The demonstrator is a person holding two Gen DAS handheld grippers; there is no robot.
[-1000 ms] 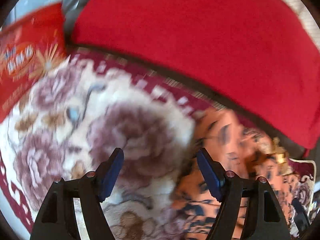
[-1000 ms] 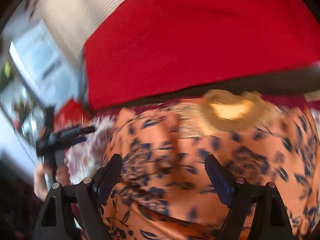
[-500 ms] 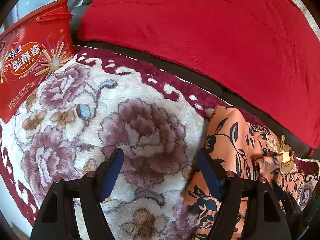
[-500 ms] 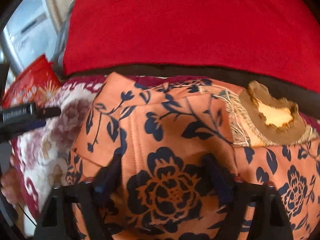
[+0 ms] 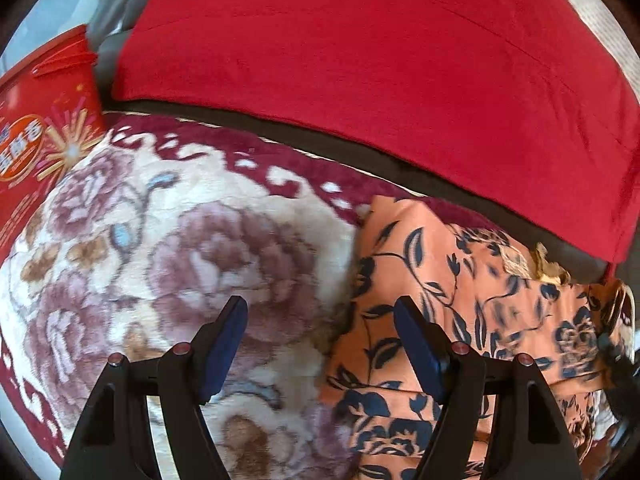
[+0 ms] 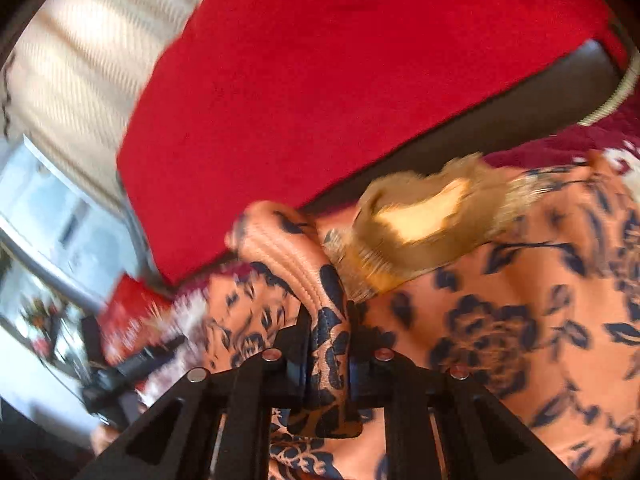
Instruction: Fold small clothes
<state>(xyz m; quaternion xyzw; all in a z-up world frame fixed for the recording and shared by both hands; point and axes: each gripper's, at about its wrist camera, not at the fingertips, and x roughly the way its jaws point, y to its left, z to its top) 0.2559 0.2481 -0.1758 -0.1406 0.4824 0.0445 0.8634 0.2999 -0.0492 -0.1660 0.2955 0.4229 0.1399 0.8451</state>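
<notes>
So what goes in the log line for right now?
right hand-held gripper: shut on orange garment | left hand-held gripper: open over floral blanket

Big red cushion (image 5: 360, 80) sits behind a floral blanket (image 5: 160, 240); a red box (image 5: 36, 140) stands left, sunlit.

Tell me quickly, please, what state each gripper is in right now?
Left gripper: open, holding nothing, above the floral blanket.
Right gripper: shut on a fold of the orange floral garment.
</notes>
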